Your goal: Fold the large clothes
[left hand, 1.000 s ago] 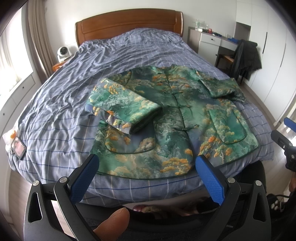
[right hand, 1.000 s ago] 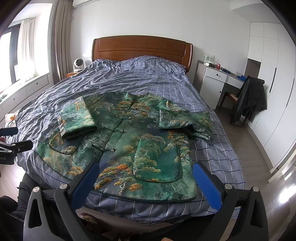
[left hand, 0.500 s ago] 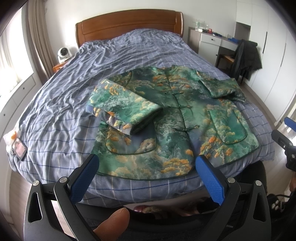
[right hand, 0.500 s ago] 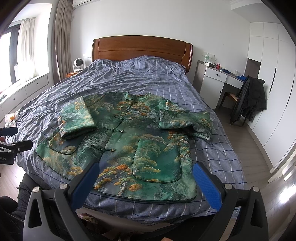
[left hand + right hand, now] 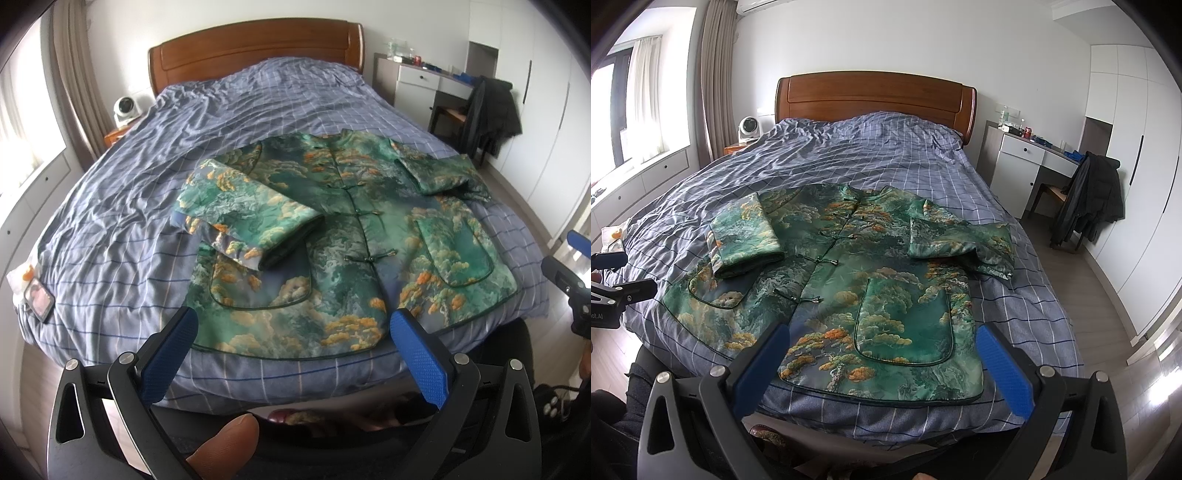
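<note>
A green jacket (image 5: 343, 236) (image 5: 849, 280) with orange and white tree patterns lies face up on the bed, frog buttons closed down the front. Its left sleeve (image 5: 240, 218) (image 5: 742, 236) is folded in over the chest, and its right sleeve (image 5: 443, 177) (image 5: 960, 240) is folded across at the other side. My left gripper (image 5: 291, 332) hangs open just short of the jacket's hem, nothing between its blue pads. My right gripper (image 5: 882, 350) is open too, above the hem near the right pocket (image 5: 905, 325).
The bed (image 5: 871, 147) has a blue checked cover and a wooden headboard (image 5: 875, 96). A white desk (image 5: 1030, 162) and a chair with a dark coat (image 5: 1089, 199) stand on the right. A small fan (image 5: 750, 129) sits by the window. A phone (image 5: 38, 301) lies at the bed's left edge.
</note>
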The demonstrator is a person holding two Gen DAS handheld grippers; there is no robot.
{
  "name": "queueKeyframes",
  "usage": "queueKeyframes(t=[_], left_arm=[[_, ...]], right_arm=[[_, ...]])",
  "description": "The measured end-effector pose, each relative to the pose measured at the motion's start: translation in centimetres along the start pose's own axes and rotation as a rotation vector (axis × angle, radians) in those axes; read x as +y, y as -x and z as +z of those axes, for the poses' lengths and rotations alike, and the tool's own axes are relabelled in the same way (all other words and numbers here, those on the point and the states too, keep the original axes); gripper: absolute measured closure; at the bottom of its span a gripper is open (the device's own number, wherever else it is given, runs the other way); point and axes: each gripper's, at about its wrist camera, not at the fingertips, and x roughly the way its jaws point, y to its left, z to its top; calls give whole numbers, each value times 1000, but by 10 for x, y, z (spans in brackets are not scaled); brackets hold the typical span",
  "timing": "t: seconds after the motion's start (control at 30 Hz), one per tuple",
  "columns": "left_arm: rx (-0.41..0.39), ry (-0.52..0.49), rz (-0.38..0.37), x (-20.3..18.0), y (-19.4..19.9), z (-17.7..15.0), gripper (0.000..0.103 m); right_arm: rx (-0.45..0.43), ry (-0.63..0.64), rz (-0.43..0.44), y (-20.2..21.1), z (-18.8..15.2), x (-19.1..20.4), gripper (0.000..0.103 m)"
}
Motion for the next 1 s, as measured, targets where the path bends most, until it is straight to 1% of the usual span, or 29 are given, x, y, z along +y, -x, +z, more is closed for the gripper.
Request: queueKeyframes(t=[1.0], left_arm=[[6,7,0,2,0,-2,0]], right_arm=[[7,-1,2,-3,0,1,0]])
